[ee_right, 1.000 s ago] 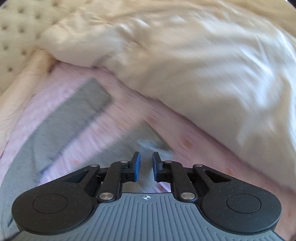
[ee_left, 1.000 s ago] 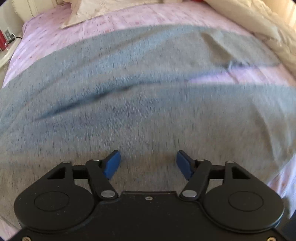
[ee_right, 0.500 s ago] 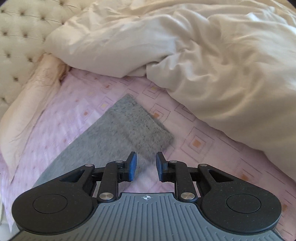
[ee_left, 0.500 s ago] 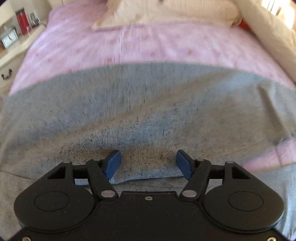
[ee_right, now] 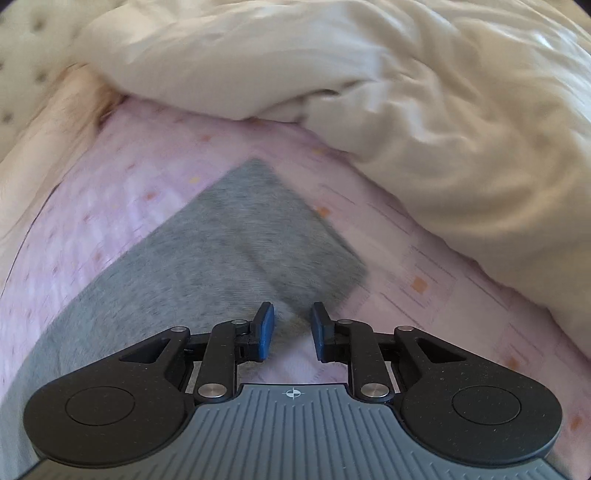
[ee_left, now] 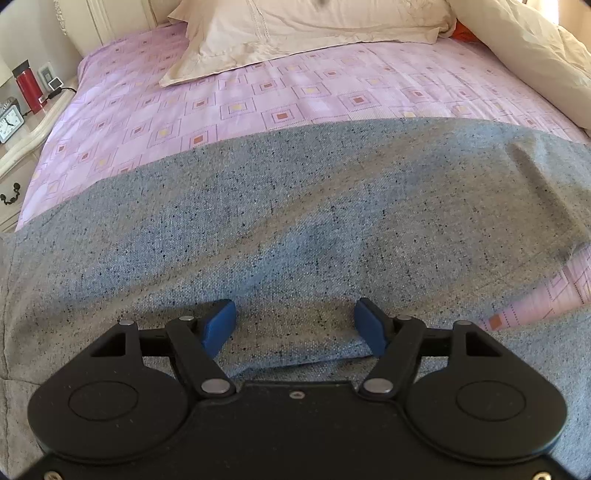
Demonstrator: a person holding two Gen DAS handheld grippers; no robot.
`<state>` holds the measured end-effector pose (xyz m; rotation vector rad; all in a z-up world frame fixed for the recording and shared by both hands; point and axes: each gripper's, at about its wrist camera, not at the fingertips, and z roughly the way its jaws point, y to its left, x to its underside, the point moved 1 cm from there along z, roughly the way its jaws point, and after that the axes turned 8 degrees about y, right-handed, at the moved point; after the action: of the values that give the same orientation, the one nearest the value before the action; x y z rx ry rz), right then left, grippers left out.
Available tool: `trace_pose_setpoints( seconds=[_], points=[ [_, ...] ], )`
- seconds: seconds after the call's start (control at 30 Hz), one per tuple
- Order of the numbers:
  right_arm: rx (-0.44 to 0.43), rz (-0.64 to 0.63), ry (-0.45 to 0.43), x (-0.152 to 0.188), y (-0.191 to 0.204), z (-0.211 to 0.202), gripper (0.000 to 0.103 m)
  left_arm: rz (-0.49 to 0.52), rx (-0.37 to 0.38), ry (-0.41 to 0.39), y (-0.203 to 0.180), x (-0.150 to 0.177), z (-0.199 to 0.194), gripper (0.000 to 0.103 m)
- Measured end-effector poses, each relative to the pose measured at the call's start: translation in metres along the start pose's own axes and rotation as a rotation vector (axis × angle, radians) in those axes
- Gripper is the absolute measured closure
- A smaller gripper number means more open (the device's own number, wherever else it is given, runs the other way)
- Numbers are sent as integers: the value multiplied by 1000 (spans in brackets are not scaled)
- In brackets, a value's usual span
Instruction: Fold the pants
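Note:
Grey speckled pants [ee_left: 295,221] lie across the purple patterned sheet [ee_left: 258,92] in the left wrist view. My left gripper [ee_left: 295,325] hovers just over a doubled edge of the cloth near the bottom of the view. Its blue pads stand wide apart and grip nothing. In the right wrist view a leg end of the pants [ee_right: 229,251] lies flat on the sheet, its square corner pointing away. My right gripper [ee_right: 293,328] is over the near corner of that leg end. It is open a little, and the cloth lies below the pads without being pinched.
A cream pillow [ee_left: 303,29] rests at the head of the bed. A bunched cream duvet [ee_right: 406,110] borders the pants on the right. A nightstand [ee_left: 22,147] with a red bottle [ee_left: 27,88] and a clock [ee_left: 9,123] stands left of the bed. A tufted headboard [ee_right: 22,55] shows at the far left.
The two legs, earlier apart with sheet between them, now lie as one grey band. The right jaws widened and the leg end rests on the sheet. Both views have shifted across the bed.

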<state>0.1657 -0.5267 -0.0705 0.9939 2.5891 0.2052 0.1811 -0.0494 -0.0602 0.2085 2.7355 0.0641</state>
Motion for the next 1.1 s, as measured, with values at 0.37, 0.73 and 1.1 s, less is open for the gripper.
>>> trace_pose_setpoints(
  seconds=[0.37, 0.73, 1.1],
  points=[
    [-33, -114, -36, 8, 9, 3, 99, 3, -6, -4, -2, 4, -3, 31],
    [105, -214, -91, 8, 10, -19, 91, -16, 1, -28, 7, -23, -12, 32],
    [-69, -447, -50, 0, 132, -5, 62, -43, 7, 49, 19, -27, 20, 19]
  ],
)
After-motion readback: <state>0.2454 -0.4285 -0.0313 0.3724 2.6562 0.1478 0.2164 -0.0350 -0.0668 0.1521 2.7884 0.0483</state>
